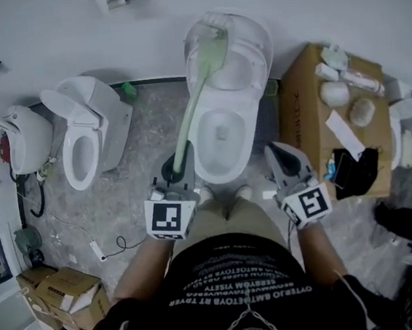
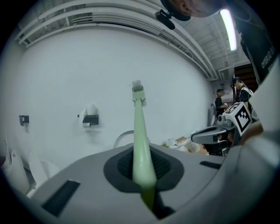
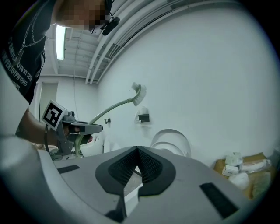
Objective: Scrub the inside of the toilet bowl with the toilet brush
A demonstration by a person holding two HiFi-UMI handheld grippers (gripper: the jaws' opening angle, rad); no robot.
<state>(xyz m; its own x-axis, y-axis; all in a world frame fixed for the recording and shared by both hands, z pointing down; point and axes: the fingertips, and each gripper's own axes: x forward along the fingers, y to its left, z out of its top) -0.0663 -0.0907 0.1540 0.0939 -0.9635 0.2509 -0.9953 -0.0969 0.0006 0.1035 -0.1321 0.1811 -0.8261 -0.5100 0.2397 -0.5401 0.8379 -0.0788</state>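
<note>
Your left tongs [image 1: 175, 170] are clamped on the lower end of the brush [image 1: 193, 100], the pale green handle pinched between the dark pads. From that grip the handle runs up and away from you, bending a little. The bristle head [image 2: 137, 87] is raised well above the tongs, against the white wall in the left gripper view. In the head view the head lies over the raised lid [image 1: 252, 46], not down in the bowl [image 1: 221, 133].

Your right tongs [image 1: 284, 158] are closed on nothing, the pads meeting at their tips. They hover level with the left tongs on the other side of the toilet rim, well apart from the brush. Beyond the right tongs stands a cardboard box [image 1: 304, 110] with white packets on top. A second toilet [image 1: 79, 144] sits out past the left tongs.
</note>
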